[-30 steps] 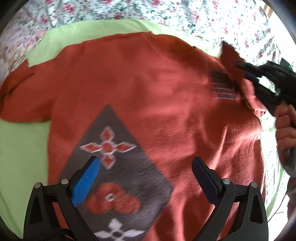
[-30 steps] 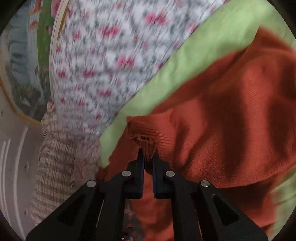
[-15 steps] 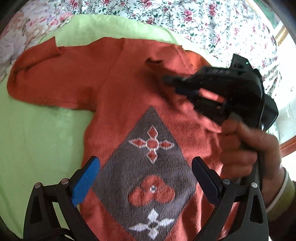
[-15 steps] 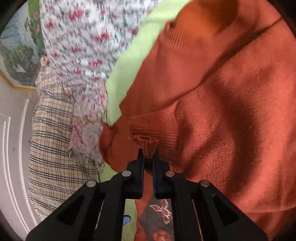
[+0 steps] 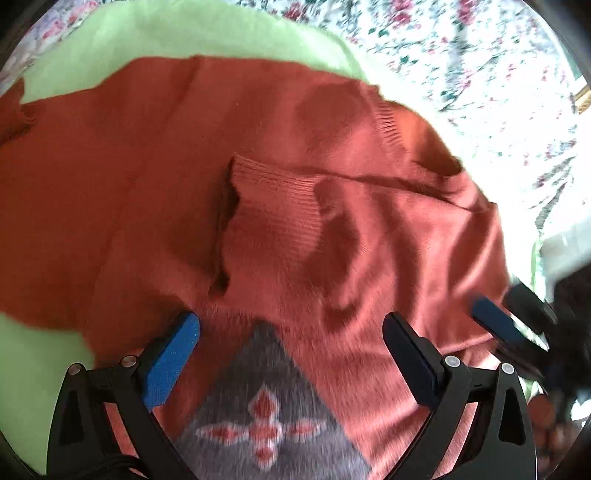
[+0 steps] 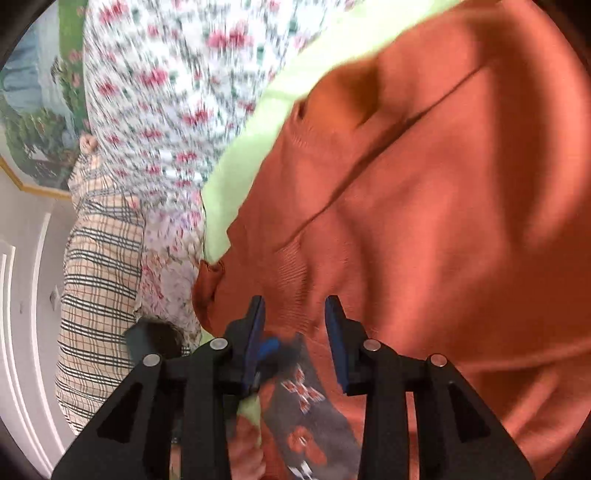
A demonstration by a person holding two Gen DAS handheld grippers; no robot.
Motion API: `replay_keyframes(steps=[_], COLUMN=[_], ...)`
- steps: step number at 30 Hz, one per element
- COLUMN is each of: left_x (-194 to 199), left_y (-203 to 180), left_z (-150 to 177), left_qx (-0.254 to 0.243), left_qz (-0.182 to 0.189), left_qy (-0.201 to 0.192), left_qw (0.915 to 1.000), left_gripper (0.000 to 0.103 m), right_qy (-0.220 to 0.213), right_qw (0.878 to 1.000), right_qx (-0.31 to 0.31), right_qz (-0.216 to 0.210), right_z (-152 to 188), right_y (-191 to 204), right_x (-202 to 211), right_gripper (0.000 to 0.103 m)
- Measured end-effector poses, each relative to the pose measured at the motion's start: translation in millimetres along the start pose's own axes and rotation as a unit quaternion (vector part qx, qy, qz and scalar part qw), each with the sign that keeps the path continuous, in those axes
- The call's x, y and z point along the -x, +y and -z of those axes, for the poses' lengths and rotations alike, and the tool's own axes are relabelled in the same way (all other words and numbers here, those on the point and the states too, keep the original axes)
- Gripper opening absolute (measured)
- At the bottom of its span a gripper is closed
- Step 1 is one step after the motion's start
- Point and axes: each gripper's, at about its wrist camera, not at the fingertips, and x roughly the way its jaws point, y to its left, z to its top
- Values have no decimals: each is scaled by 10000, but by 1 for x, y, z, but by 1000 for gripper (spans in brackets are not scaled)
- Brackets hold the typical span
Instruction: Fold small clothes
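1. Left wrist view looks down on an orange knit sweater [image 5: 155,192] spread over a lime-green blanket [image 5: 207,33], which in turn lies on a floral bedsheet [image 5: 480,55] printed with small pink roses.
2. One sleeve is folded in across the chest; its ribbed cuff [image 5: 273,181] lies near the middle of the garment, with a dark fold line running down beside it.
3. The left gripper [image 5: 291,350] hovers above the lower chest with its jaws spread wide and nothing between them; the blue-padded fingers [image 5: 170,362] frame the top of a grey diamond patch [image 5: 266,417] that carries a red cross-shaped flower motif.
4. At the right edge of that view the right gripper [image 5: 517,328] appears, blurred, at the sweater's side.
5. From the right wrist view, the right gripper [image 6: 295,332] has its jaws parted by a moderate gap, and no cloth is pinched; ribbed knit lies just ahead of the tips.
6. Beyond the sweater on that side sit a beige plaid fabric [image 6: 99,295], white panelled woodwork [image 6: 22,332] and a framed landscape picture [image 6: 33,110].
7. The knit looks soft and slightly fuzzy, with shallow wrinkles across the folded sleeve [image 6: 461,221].
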Motion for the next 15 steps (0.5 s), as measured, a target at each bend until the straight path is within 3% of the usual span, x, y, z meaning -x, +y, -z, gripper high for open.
replay_keyframes(steps=[3,4,6,7,8,9,13,15], left_x=[-3,-5,-6,-5,-4,0,35,35], left_y=[-9,-11,-14,-15,-14,-16,-24,-17], left_z=[-8,-11,-16,-18,-20,-22,-21,-19], left_qx=[-124,-145,-174,-194,-209,-235,-442,-487], left_qz=[-112,-113,-118,-85,21,92,-189,-468], left_qy=[-257,-290,-395,-415,-405,-415,-856,-878], left_qw=[9995,9994,9990,9989,9990,9988,9952,9938], left_gripper=[92,81,54,27,7,5,4,4], right_qy=[-195,-242,-352,-392,-439,-467,-607,-821], right_qw=[9996,9994,9984,9979,9973,9968,9948,9919], right_qx=[-27,-44,-121,-154,-203,-229,-248,-161], right_qz=[188,247,425,483,552,600,781,958], right_z=[9,12,20,22,25,25,21,13], right_y=[-14,-15,-29,-29,-36,-38,-50,-54], right_x=[36,42,64,68,76,79,98,114], right_gripper=[36,36,36,36,36,36,36,36])
